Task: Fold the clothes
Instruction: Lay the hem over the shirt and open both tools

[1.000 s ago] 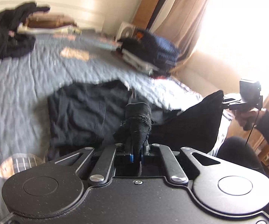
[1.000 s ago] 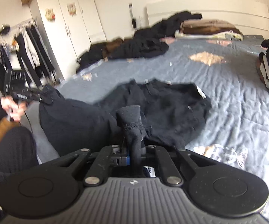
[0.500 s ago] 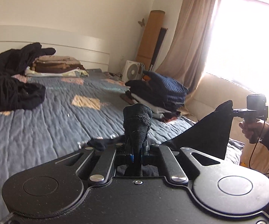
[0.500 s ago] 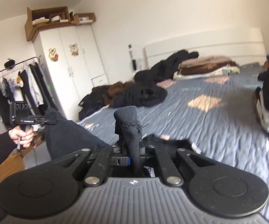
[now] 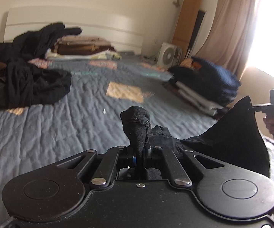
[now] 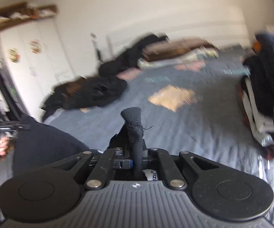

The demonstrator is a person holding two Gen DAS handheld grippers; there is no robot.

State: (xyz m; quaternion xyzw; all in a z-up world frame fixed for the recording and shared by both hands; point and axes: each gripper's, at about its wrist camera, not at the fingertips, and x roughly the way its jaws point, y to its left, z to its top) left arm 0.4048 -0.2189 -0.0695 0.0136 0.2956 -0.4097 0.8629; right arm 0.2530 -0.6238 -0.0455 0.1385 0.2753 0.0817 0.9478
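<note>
The left gripper, low at centre frame, is pressed together on a corner of the black garment, which stretches right to the right gripper pinching its far corner. Beyond lies bare blue bedspread, bounded by a dark clothes heap upper left and a folded stack right.
</note>
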